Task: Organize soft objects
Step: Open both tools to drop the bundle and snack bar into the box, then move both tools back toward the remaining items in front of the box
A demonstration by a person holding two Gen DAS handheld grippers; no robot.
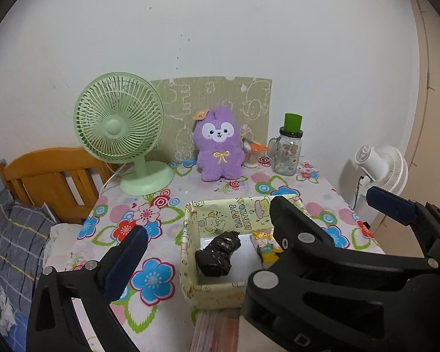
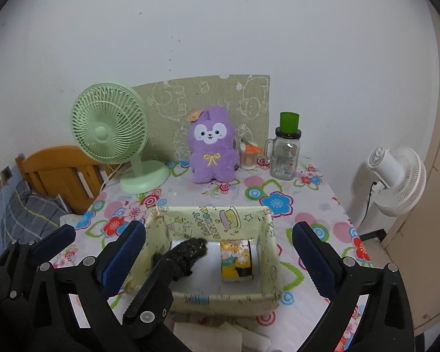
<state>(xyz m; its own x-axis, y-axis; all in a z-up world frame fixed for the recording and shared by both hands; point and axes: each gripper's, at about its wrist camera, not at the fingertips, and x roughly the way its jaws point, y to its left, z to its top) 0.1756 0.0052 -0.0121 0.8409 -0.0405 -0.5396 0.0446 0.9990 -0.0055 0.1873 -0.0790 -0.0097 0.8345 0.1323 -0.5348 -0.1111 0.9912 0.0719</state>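
Observation:
A cartoon-printed open box point(image 1: 190, 234) point(image 2: 214, 220) stands on the floral table. In it lie a crumpled black plastic bundle point(image 1: 218, 253) point(image 2: 187, 252) on the left and a small cartoon-printed soft pack point(image 1: 265, 246) point(image 2: 236, 261) on the right. A purple plush toy point(image 1: 218, 146) point(image 2: 211, 149) sits upright against the back wall. My left gripper point(image 1: 220, 231) and my right gripper point(image 2: 220, 226) both hover open above the box's near side, with nothing between their pads. They overlap: the right gripper's black left finger point(image 1: 293, 228) hides my left gripper's right finger.
A green desk fan point(image 1: 120, 129) stands at the back left. A glass jar with a green lid point(image 1: 288, 149) and a cup of cotton swabs point(image 1: 250, 155) stand at the back right. A white fan point(image 2: 396, 179) is off the table's right edge, and a wooden headboard point(image 1: 49, 176) with bedding is on the left.

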